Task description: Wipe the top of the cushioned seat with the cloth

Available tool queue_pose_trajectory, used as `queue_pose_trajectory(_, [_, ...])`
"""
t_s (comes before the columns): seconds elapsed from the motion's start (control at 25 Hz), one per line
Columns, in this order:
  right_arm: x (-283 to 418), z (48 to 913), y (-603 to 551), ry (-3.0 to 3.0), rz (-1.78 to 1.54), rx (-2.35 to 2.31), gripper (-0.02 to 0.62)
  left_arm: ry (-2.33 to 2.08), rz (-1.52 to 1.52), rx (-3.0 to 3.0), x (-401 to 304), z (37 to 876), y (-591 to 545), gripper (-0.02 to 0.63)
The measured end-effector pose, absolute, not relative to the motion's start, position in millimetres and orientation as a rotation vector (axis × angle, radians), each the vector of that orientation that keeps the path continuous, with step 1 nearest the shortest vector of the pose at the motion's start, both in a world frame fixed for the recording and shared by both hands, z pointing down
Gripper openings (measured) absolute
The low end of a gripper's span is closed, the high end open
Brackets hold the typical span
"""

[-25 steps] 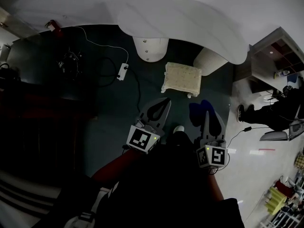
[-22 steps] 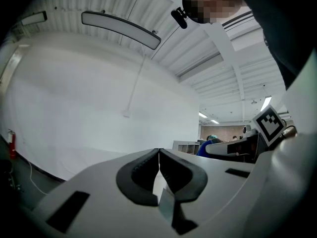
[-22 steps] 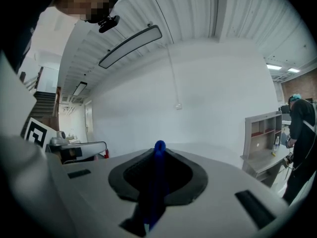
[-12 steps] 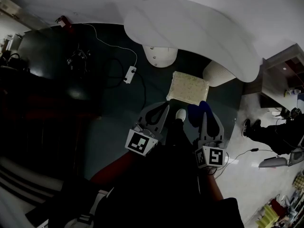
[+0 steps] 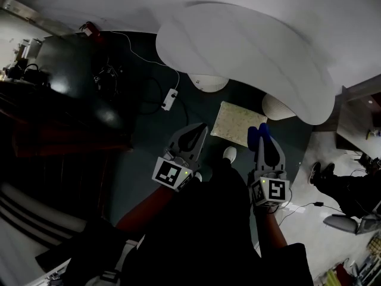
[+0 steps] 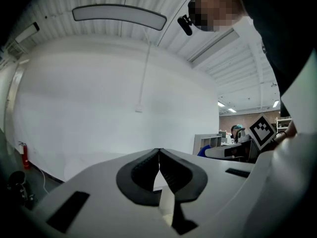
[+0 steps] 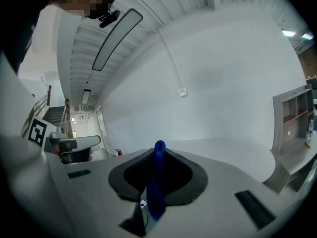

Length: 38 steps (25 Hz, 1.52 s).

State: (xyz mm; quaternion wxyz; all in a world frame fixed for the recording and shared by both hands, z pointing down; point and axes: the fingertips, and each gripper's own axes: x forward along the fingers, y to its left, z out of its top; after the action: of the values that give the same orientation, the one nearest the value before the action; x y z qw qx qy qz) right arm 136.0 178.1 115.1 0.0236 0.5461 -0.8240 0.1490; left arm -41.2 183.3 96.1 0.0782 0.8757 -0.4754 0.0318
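Left gripper (image 5: 199,128): jaws together (nothing held).
Right gripper (image 5: 262,139): clamped on blue cloth (image 7: 158,182).
Cushioned seat (image 5: 237,120): 12 o'clock of both grippers.

No word, number or brand name can be read anywhere in these views. The only printed marks are black-and-white square patterns. One is on the left cube (image 5: 174,174), which is part of the left tool (image 5: 200,128), and one is on the right cube (image 5: 272,190), which is part of the right tool (image 5: 262,139). They are block codes, not letters or digits. The same kind of pattern shows small at the edge of each gripper view, and there too it carries no legible text.
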Motion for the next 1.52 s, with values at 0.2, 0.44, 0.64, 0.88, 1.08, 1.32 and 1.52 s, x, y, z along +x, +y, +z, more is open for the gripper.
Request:
queue_pose_trajectory(0.2, [140, 141, 148, -2.581, 0.587, 1.62, 0.072, -1.474, 0.053, 2.523, -37, 115, 168, 0.015])
queue_pose_trajectory(0.44, [121, 172, 126, -2.693, 0.683, 1.469, 0.072, -1.511, 0.161, 2.457, -39, 157, 159, 0.015])
queue_pose_trajectory(0.64, [102, 221, 102, -2.607, 0.724, 1.454, 0.072, -1.49, 0.181, 2.42, -40, 195, 139, 0.015])
queue_pose_trajectory(0.88, [69, 273, 62, -2.672, 0.764, 1.497, 0.072, -1.412, 0.204, 2.428, -40, 263, 98, 0.015])
queue_pose_trajectory(1.08, [32, 341, 33, -2.63, 0.778, 1.39, 0.072, -1.381, 0.26, 2.425, -57, 326, 63, 0.017])
queue_pose_trajectory(1.32, [16, 443, 4, -2.555, 0.841, 1.349, 0.072, -1.33, 0.308, 2.387, -78, 413, 32, 0.015])
queue_pose_trajectory(1.52, [6, 503, -19, -2.524, 0.87, 1.334, 0.072, -1.261, 0.305, 2.369, -95, 453, 15, 0.015])
